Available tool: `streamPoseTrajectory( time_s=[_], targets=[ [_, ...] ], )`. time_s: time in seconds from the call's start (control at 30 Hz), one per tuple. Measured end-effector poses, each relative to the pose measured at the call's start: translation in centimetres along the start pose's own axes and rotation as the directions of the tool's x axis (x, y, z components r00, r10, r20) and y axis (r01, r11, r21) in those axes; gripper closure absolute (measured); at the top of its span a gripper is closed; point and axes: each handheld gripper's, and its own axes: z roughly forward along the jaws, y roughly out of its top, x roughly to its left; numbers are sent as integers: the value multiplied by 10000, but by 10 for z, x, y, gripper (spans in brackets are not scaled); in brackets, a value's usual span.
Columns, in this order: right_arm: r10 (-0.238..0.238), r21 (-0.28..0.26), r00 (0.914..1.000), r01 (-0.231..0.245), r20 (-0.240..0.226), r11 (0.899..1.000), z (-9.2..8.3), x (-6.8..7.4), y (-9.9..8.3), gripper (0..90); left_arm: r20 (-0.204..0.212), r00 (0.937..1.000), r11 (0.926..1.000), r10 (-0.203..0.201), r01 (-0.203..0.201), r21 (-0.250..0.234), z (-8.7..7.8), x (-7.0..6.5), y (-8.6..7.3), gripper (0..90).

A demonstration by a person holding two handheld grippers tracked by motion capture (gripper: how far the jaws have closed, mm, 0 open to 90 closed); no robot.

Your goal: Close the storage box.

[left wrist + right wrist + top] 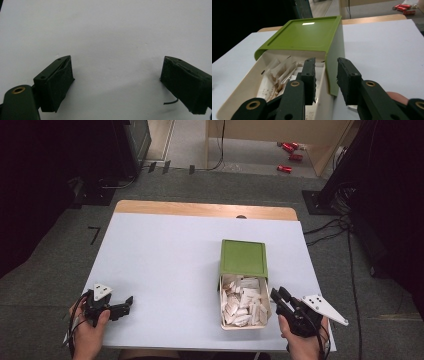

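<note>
A cream box with a green sliding lid (243, 258) lies right of the table's middle. Its drawer (223, 317) is pulled out toward me and holds several white paper sachets (245, 302). My right gripper (278, 294) is at the drawer's near right corner. In the right gripper view its jaws (326, 65) stand a little apart astride the drawer's right wall (325, 82), not pressing it, with the green lid (304, 33) just beyond. My left gripper (127, 302) rests at the near left, and in its own view (117, 65) it is wide open over bare white table.
The white table top (165, 265) has a wooden strip (200, 209) along its far edge. Red cans (289, 150) lie on the floor beyond, and cables (330, 227) run along the floor at the right.
</note>
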Motion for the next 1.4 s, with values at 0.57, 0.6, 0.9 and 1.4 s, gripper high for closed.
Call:
streamPoseTrajectory(
  time_s=[0.57,0.6,0.9,1.4],
  targets=[
    [-201,774,9998,198,28,9968,9,18,-25,657,3,10000,10000,1,-1,9,0,0,0,112],
    [-181,797,9998,174,75,9967,8,18,-26,666,1,10000,10000,1,-1,10,0,0,0,112],
    [-323,1047,9991,292,288,9941,2,18,-44,701,0,10000,10000,6,-6,20,0,0,0,112],
    [-457,1401,9975,379,530,9894,-2,14,-66,826,0,10000,10000,2,-2,23,0,0,0,112]
  ],
)
